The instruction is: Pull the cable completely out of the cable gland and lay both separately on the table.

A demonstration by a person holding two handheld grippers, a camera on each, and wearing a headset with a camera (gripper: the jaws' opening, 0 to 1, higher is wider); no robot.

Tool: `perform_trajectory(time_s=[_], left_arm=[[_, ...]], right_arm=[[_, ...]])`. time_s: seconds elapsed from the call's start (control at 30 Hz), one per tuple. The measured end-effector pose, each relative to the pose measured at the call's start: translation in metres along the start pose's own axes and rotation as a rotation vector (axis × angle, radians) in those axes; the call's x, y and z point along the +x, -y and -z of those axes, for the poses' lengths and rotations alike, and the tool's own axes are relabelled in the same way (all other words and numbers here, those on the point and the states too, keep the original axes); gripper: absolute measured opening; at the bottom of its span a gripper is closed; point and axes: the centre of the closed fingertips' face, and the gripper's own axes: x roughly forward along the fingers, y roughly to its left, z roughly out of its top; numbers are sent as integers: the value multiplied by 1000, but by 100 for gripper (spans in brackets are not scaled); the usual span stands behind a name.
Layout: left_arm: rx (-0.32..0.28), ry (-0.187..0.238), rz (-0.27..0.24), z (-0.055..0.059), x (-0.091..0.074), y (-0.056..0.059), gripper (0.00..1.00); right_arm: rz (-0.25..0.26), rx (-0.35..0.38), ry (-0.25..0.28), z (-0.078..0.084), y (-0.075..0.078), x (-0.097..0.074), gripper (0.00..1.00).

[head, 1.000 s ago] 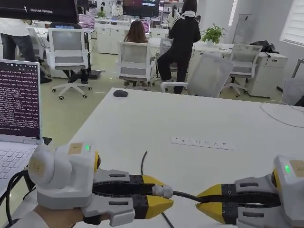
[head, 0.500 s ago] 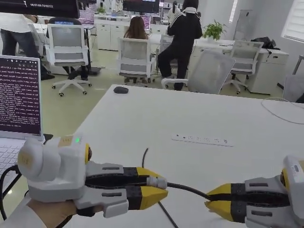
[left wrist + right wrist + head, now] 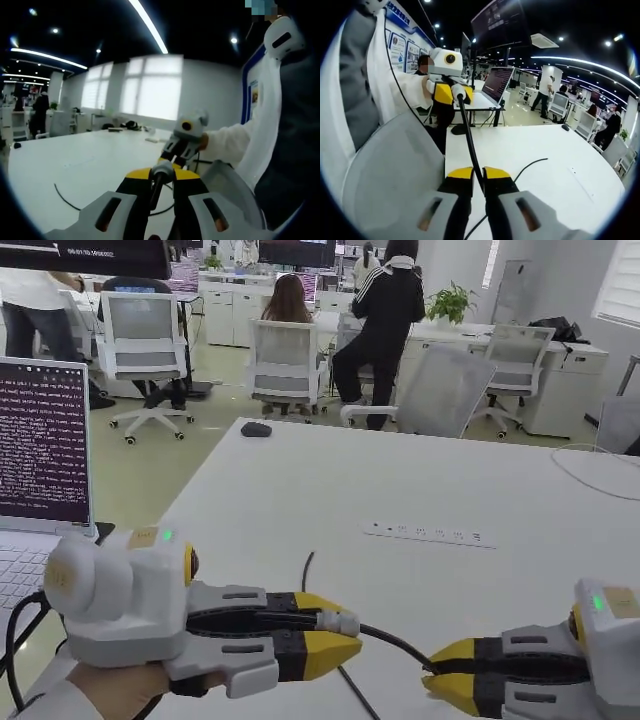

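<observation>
My left gripper (image 3: 348, 630) hangs low over the white table (image 3: 300, 500), shut on a white cable gland (image 3: 336, 621). A black cable (image 3: 395, 642) leaves the gland and runs right into my right gripper (image 3: 430, 678), which is shut on it. The cable's loose end trails on the table (image 3: 304, 575) behind the grippers. In the left gripper view the gland (image 3: 162, 170) sits between the yellow fingertips and the right gripper (image 3: 186, 136) faces it. In the right gripper view the cable (image 3: 469, 145) rises from the shut jaws to the gland (image 3: 457, 93) in the left gripper (image 3: 448, 89).
An open laptop (image 3: 40, 450) stands at the left table edge with dark cords below it. A white power strip (image 3: 420, 534) lies mid-table, a dark mouse (image 3: 256, 429) at the far edge, a thin white cable (image 3: 590, 488) at the right. Office chairs and people are beyond.
The gap between the gland and my right gripper is wider than a second ago, with more black cable showing between them. Both grippers stay shut.
</observation>
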Motion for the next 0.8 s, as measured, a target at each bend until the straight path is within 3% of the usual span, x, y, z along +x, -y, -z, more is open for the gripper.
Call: perform_trajectory(time_s=[0.2, 0.43, 0.67, 0.8], left_arm=[[-10, -6, 3, 4, 2, 2, 16], [2, -1, 2, 2, 3, 4, 16], [8, -1, 0, 2, 6, 6, 16], [13, -10, -7, 4, 4, 5, 16]], right_arm=[[-14, 9, 55, -15, -4, 6, 14], [-56, -32, 174, -58, -17, 8, 18], [-87, -65, 174, -61, -23, 16, 5], [-101, -63, 164, -58, -25, 18, 4]])
